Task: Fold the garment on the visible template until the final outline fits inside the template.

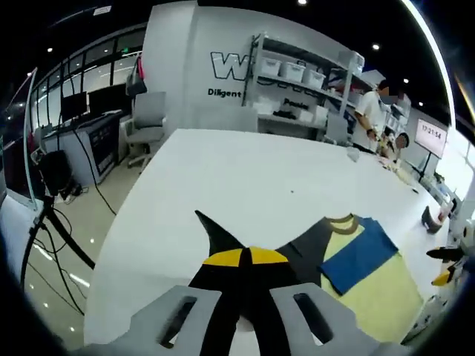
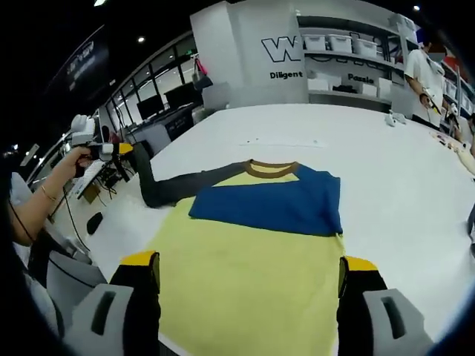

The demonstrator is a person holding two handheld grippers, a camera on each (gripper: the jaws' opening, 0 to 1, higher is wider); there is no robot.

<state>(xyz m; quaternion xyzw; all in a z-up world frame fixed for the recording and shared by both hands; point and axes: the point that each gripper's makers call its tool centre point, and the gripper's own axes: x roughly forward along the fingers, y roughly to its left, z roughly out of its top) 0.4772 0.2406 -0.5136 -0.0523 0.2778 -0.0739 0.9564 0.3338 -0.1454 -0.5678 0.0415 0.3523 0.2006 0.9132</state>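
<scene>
A yellow garment (image 2: 245,274) with a brown collar (image 2: 272,169) lies flat on the white table (image 2: 386,185). One blue sleeve (image 2: 274,200) is folded across its chest. The dark grey sleeve (image 2: 178,189) stretches out to the left and lifts at its end. My left gripper (image 1: 245,257) is shut on that grey sleeve (image 1: 215,231), and a hand holds the left gripper (image 2: 122,150) beside the table. My right gripper (image 2: 250,263) stands wide open over the garment's lower part, a jaw near each side edge. The garment (image 1: 378,293) also shows at the lower right of the left gripper view.
Two people (image 1: 375,107) stand at the far side by storage shelves (image 1: 297,81). Small items (image 2: 395,117) lie near the table's far edge. An office chair (image 1: 146,122) and desks with monitors (image 1: 93,104) stand on the floor to the left.
</scene>
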